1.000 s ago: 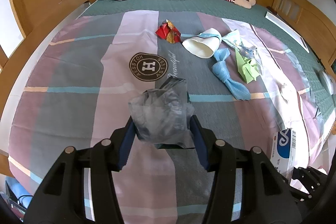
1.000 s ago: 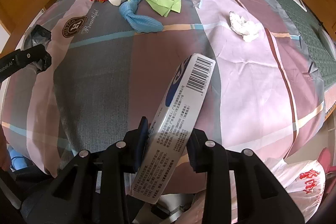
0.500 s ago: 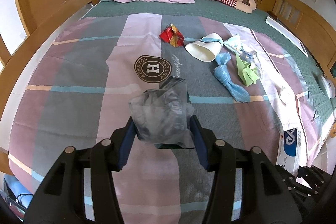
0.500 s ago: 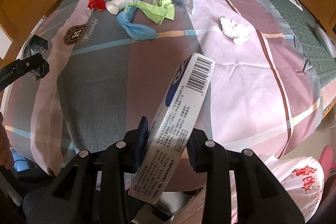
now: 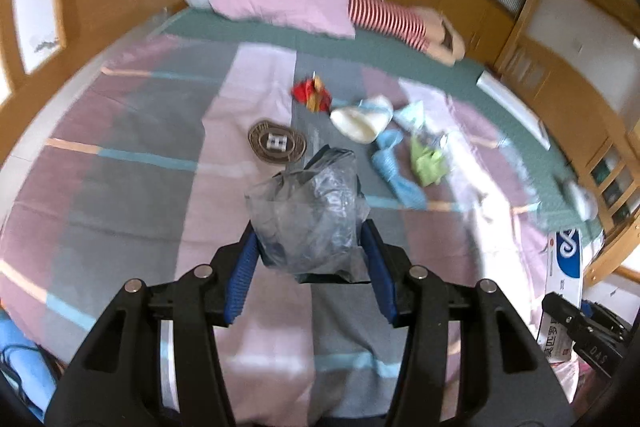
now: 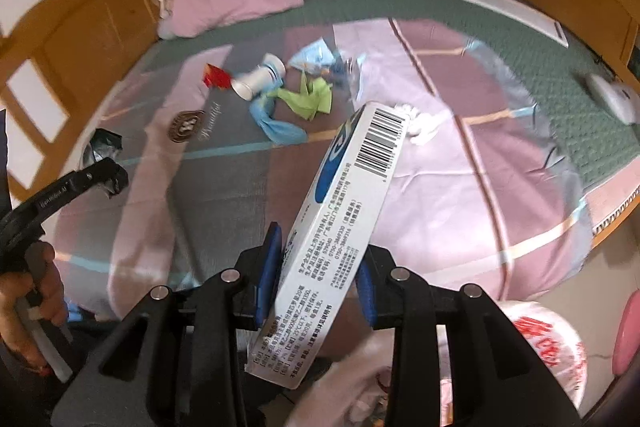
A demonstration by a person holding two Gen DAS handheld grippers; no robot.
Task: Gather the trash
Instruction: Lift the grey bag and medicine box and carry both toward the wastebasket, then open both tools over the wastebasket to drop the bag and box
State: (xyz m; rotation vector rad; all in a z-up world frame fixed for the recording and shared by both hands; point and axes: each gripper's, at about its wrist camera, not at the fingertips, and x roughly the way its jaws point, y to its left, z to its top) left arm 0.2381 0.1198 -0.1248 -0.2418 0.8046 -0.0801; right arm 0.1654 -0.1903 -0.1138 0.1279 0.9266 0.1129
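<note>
A crumpled grey translucent plastic bag (image 5: 308,215) sits mid-frame, clamped between the left gripper's (image 5: 308,259) blue pads. The long white-and-blue cardboard box (image 6: 340,223), tilted centre-frame, is gripped by the right gripper (image 6: 316,271) above the pink-and-grey striped bedspread (image 6: 440,187).

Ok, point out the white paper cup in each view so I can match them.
Left wrist: white paper cup lies above centre, right of the red wrapper.
Right wrist: cup lies upper left of centre, again right of the red wrapper.
Shared landmark: the red wrapper.
</note>
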